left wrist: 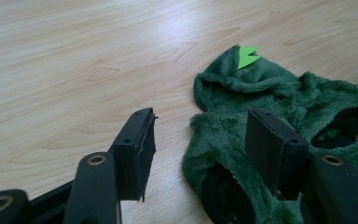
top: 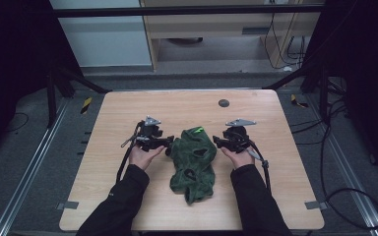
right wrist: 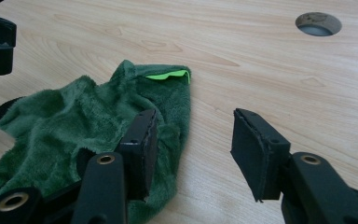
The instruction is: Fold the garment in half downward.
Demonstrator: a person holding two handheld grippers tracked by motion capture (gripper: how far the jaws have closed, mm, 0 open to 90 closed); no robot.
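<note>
Green plush garment lies crumpled at mid-table, between the two claws, a bright green tag at its far end.

Left claw: jaws spread wide in the left gripper view, nothing held. One jaw stands over bare wood, the other over the garment's edge; whether that jaw touches the plush cannot be told. Right claw: jaws likewise wide apart in the right gripper view, nothing gripped; one jaw is seen against the fleece, the other over bare table. Contact there cannot be told either.

Hidden or unclear: the garment's near part is cut off by the frame in both gripper views. Dark openings in the plush are seen, their insides too dark to make out. The garment's kind cannot be settled from its folds.

Hands: left hand and right hand are placed under their grippers, palms turned inward, dark sleeves entering from the bottom edge. Both claws point toward the garment from either side.

Table: light wood, with a round grommet hole toward the far side, well apart from the garment.
</note>
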